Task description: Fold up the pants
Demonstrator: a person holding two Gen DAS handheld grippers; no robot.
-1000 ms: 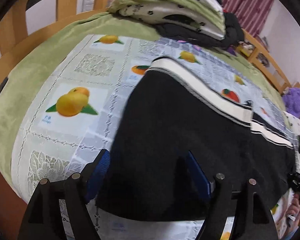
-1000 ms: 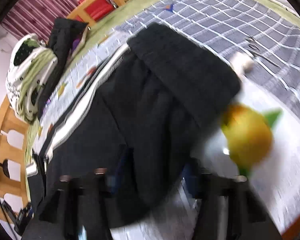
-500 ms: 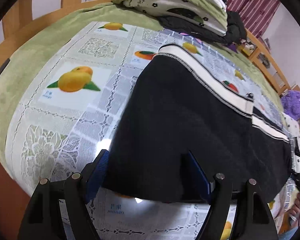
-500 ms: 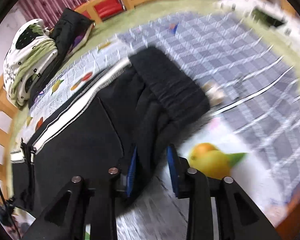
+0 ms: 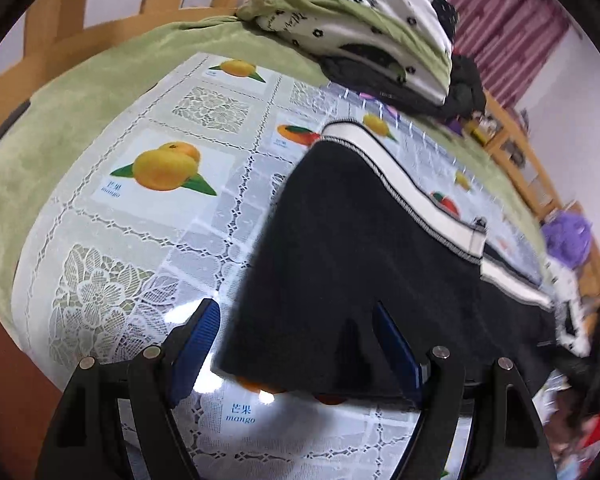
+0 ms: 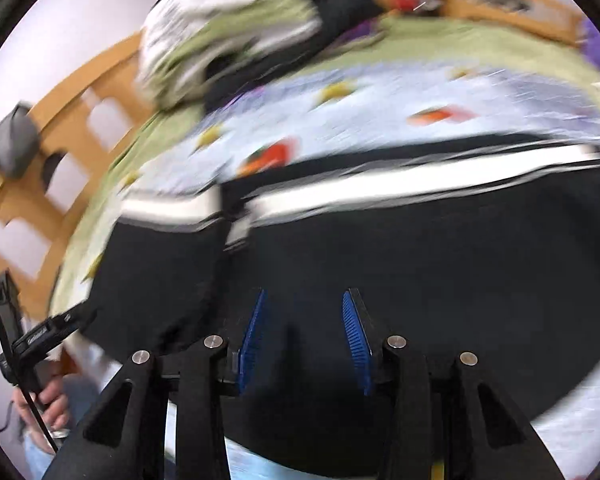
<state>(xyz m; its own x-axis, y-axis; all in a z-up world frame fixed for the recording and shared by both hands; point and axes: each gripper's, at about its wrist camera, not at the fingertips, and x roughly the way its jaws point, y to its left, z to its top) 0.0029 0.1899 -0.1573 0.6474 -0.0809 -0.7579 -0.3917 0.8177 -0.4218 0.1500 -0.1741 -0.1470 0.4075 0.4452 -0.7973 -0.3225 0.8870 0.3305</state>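
Pants (image 5: 360,264), black with a white side stripe, lie spread flat on the fruit-print cloth (image 5: 148,216) over the bed. Left gripper (image 5: 296,344) has fingers wide apart, straddling the near hem corner, pads not pressing it. Right gripper (image 6: 306,336) above black fabric, fingers opening, nothing clamped; that view is motion-blurred.

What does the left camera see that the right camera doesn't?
Only the left view shows the big mango picture and lace flower on the tablecloth, plus the left claw, open around the pants' corner. Only the right view shows a hand at the lower left and the right claw, opening over the pants with nothing gripped. Both show the black pants with their white stripe, the bedding pile and the wooden bed rail.
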